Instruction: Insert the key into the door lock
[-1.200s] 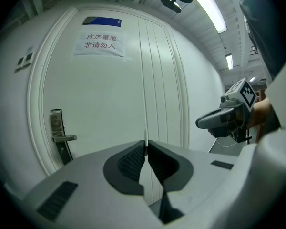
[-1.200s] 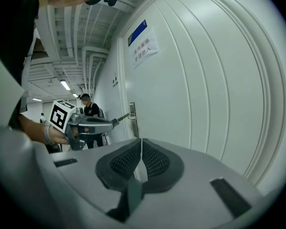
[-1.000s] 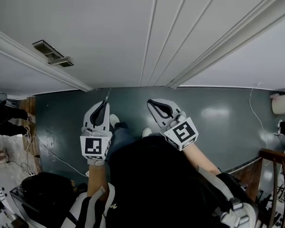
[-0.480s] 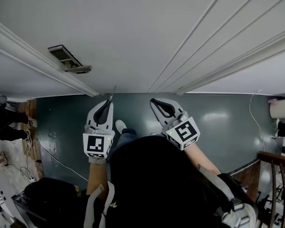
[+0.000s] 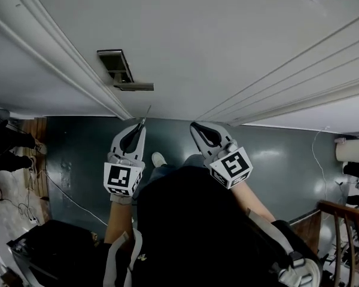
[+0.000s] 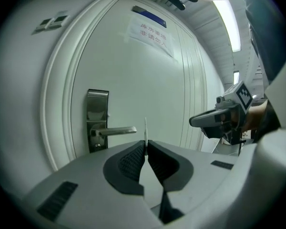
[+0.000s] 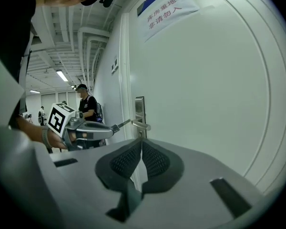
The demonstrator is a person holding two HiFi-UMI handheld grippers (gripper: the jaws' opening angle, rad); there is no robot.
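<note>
A white door (image 5: 227, 40) fills the top of the head view, with a steel lock plate (image 5: 115, 64) and lever handle (image 5: 134, 86). In the left gripper view the lock plate (image 6: 97, 118) and handle (image 6: 119, 130) stand left of centre, with the keyhole (image 6: 97, 146) under the handle. My left gripper (image 5: 140, 124) is shut on a thin key (image 6: 145, 129), whose blade sticks up from the pads and points at the door, a short way right of the lock. My right gripper (image 5: 197, 127) is shut with nothing between its pads, beside the left one and off the door.
A paper notice (image 6: 150, 32) is stuck high on the door. The door frame (image 5: 54, 58) runs left of the lock. A dark green floor (image 5: 287, 160) lies below, with a cable (image 5: 72, 196), dark bags at lower left and a wooden railing (image 5: 341, 220) at right. A person (image 7: 88, 106) stands down the corridor.
The view has shifted so the lock plate and handle sit closer to the middle and nearer my left gripper. Both grippers have kept their pose, the key still held.
</note>
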